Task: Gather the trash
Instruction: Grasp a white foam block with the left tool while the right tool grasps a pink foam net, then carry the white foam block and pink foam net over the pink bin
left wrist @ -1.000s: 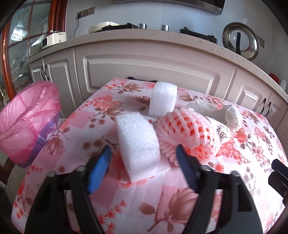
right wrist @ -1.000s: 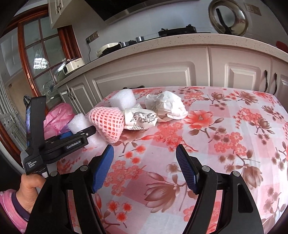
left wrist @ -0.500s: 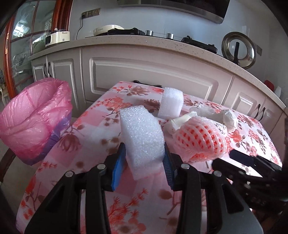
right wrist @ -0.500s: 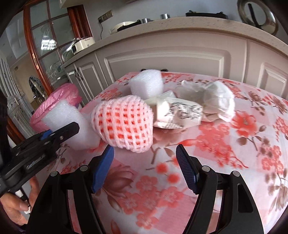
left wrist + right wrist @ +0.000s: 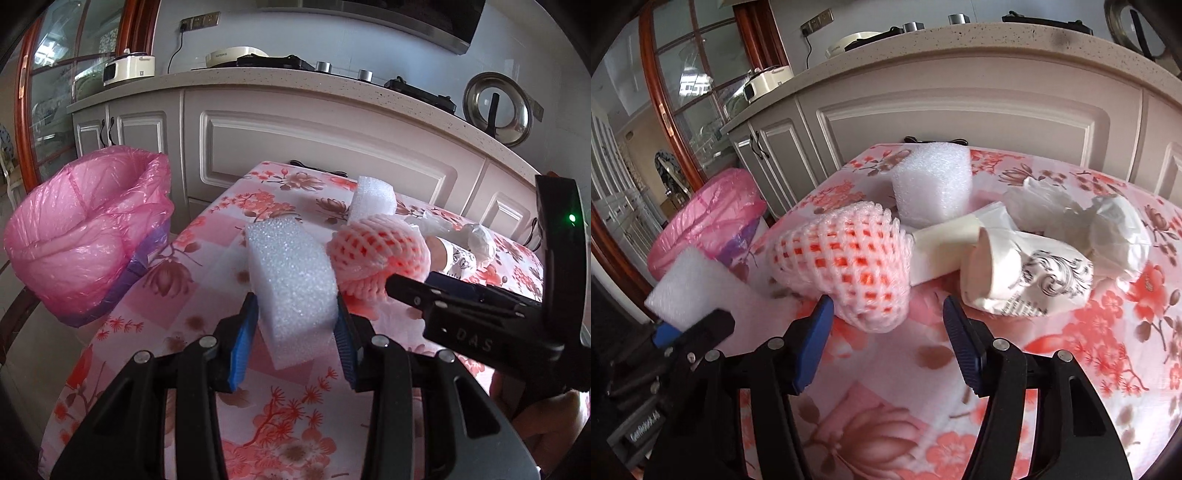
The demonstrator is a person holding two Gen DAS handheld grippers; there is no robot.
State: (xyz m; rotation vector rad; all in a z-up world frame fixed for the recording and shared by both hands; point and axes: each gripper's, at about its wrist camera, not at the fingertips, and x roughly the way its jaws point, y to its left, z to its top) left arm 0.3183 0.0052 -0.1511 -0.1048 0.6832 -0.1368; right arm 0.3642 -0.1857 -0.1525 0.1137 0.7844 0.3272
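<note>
White foam block (image 5: 291, 284) is clamped between the left gripper (image 5: 293, 332) pads, just above the bench (image 5: 155, 295); the pink-lined bin (image 5: 88, 236) at 10 o'clock looks empty so far. Right gripper (image 5: 886, 332) is held wide open around the net sleeve (image 5: 846, 266), not gripping. Second foam block (image 5: 932, 184), paper cup (image 5: 1027, 280) and crumpled tissue (image 5: 1108, 229) are left at 1 o'clock.

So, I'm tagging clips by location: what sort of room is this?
Most likely a home kitchen: a stone-look countertop over panelled cabinets, a gas hob, and a pot lid against the wall.
</note>
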